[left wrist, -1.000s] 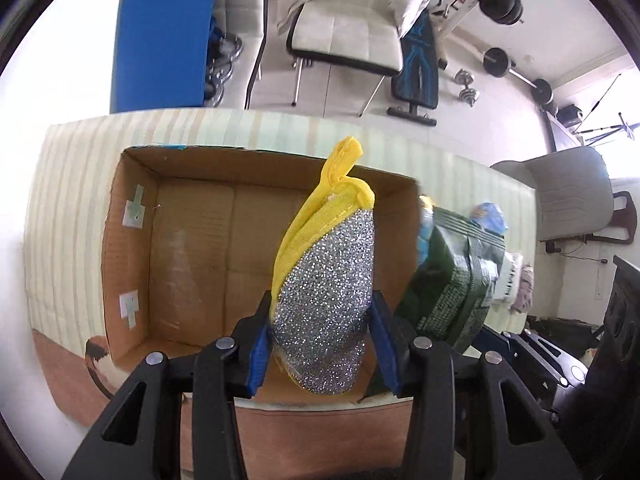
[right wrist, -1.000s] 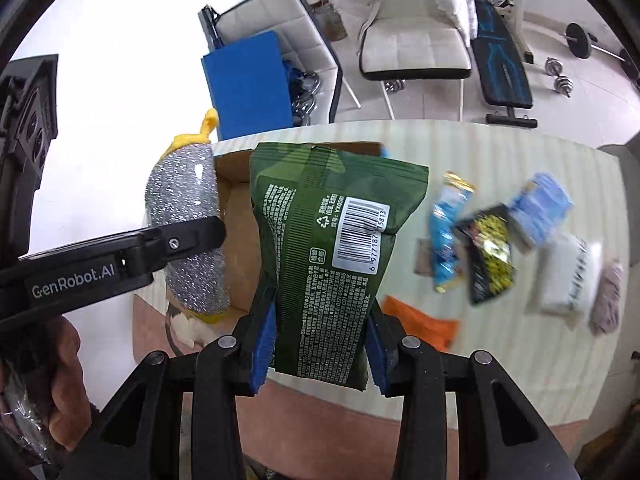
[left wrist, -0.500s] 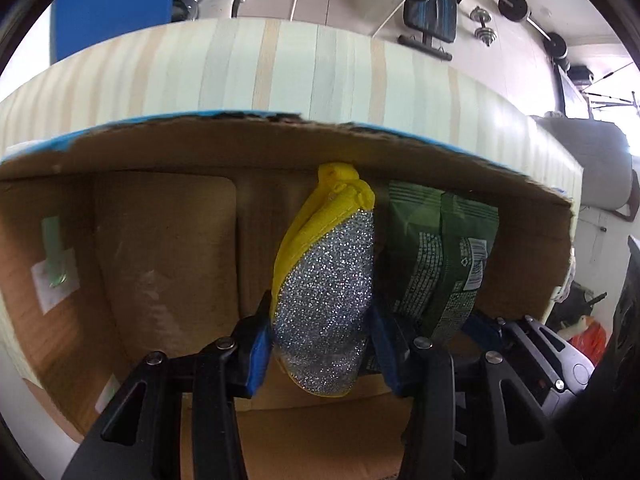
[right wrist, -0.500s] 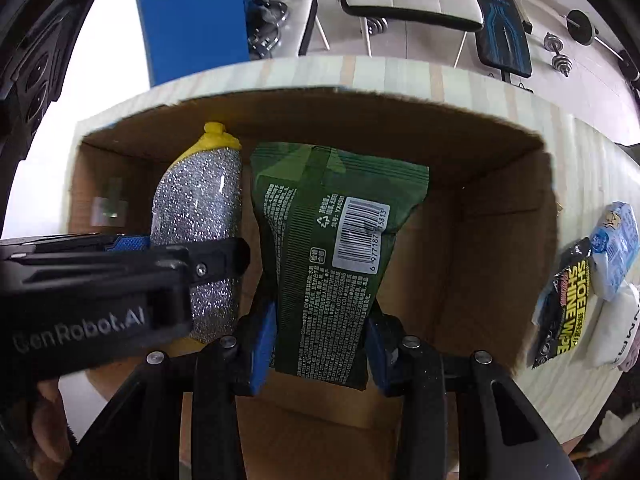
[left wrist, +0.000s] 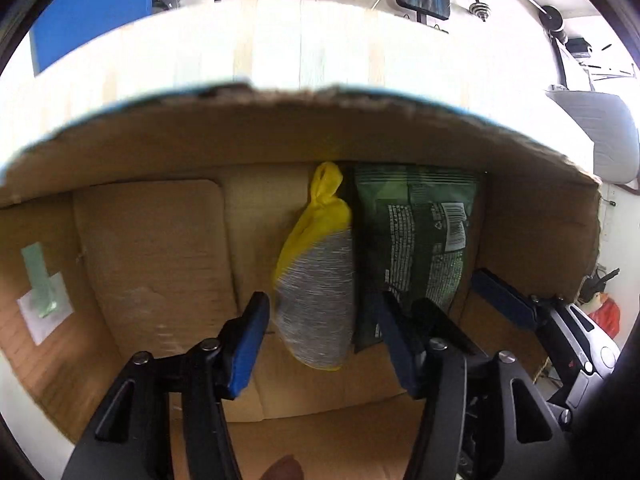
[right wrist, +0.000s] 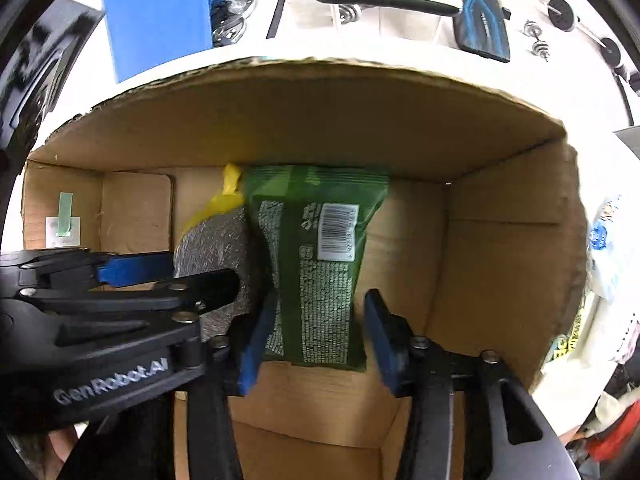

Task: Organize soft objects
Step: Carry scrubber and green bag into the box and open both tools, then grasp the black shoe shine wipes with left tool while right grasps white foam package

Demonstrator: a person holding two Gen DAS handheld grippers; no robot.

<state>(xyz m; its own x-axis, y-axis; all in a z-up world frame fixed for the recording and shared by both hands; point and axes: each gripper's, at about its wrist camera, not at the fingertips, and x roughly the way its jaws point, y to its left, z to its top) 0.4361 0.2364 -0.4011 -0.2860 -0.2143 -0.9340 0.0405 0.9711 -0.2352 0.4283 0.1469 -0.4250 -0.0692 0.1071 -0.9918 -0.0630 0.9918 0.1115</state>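
Note:
Both grippers are inside an open cardboard box (left wrist: 152,248). A yellow and silver glitter scrubber (left wrist: 316,276) lies on the box floor between the spread fingers of my left gripper (left wrist: 324,336), which is open. A dark green snack bag (right wrist: 316,268) lies right beside the scrubber (right wrist: 212,240), between the spread fingers of my right gripper (right wrist: 316,340), which is open. In the left wrist view the green bag (left wrist: 420,240) lies just right of the scrubber, and the right gripper's blue pad (left wrist: 500,300) shows past it.
The box wall (right wrist: 500,264) rises close on the right. Several more packets (right wrist: 600,240) lie on the striped table (left wrist: 280,44) outside the box to the right. Chairs, a blue board (right wrist: 156,12) and weights stand beyond the table.
Both grippers went down into the box, then opened. The scrubber and the green bag have left the pads and now lie side by side on the box floor.

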